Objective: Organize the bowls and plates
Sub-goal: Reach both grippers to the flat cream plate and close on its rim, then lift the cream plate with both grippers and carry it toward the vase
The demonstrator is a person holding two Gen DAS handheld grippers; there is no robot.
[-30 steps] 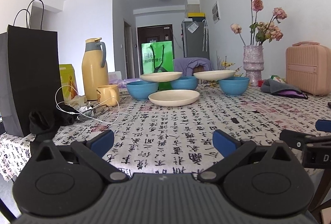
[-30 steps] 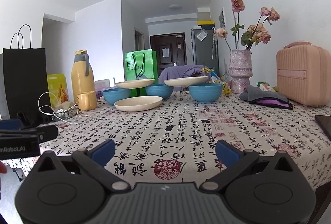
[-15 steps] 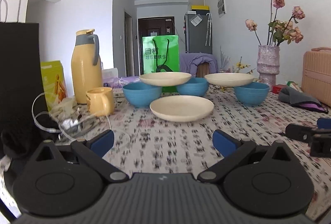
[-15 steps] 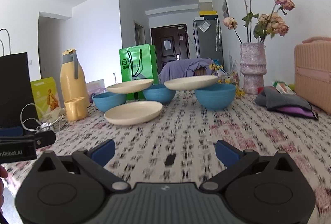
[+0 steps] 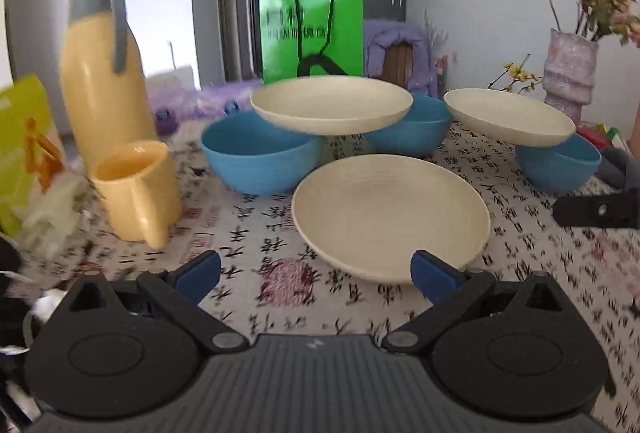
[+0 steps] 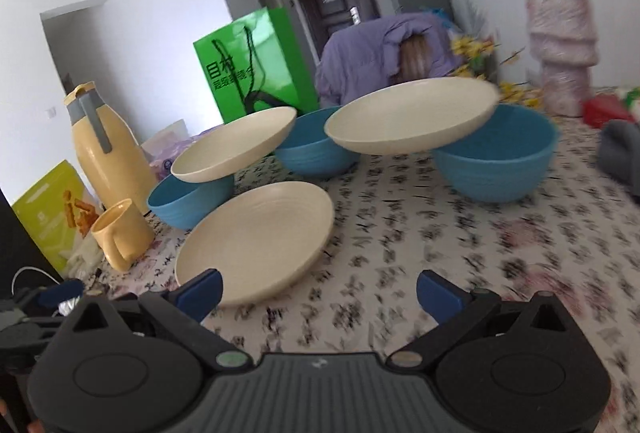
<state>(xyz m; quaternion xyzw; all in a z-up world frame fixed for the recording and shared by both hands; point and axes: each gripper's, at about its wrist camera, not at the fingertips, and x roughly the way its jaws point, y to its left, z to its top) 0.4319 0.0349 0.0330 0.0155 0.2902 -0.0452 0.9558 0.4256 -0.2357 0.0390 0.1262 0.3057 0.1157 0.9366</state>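
Note:
Three cream plates and three blue bowls stand on the patterned tablecloth. One plate [image 5: 390, 211] [image 6: 256, 239] lies flat on the cloth in front. A second plate [image 5: 331, 105] [image 6: 236, 143] rests across the left bowl [image 5: 258, 153] [image 6: 186, 199] and the middle bowl [image 5: 408, 127] [image 6: 316, 147]. A third plate [image 5: 510, 117] [image 6: 412, 121] rests across the middle bowl and the right bowl [image 5: 558, 163] [image 6: 496, 157]. My left gripper [image 5: 316, 275] is open and empty, just before the flat plate. My right gripper [image 6: 320, 291] is open and empty, right of that plate's near edge.
A yellow thermos [image 5: 102, 73] [image 6: 108, 153] and yellow mug [image 5: 134, 189] [image 6: 120, 233] stand left of the bowls. A green bag [image 5: 312, 29] [image 6: 252, 69] stands behind. A pink vase [image 5: 568, 73] [image 6: 560, 45] with flowers stands at the back right. The right gripper's finger [image 5: 596, 211] shows in the left wrist view.
Both grippers have moved forward across the table toward the plates and bowls, which now look much larger. Both stay open. The dishes have not moved.

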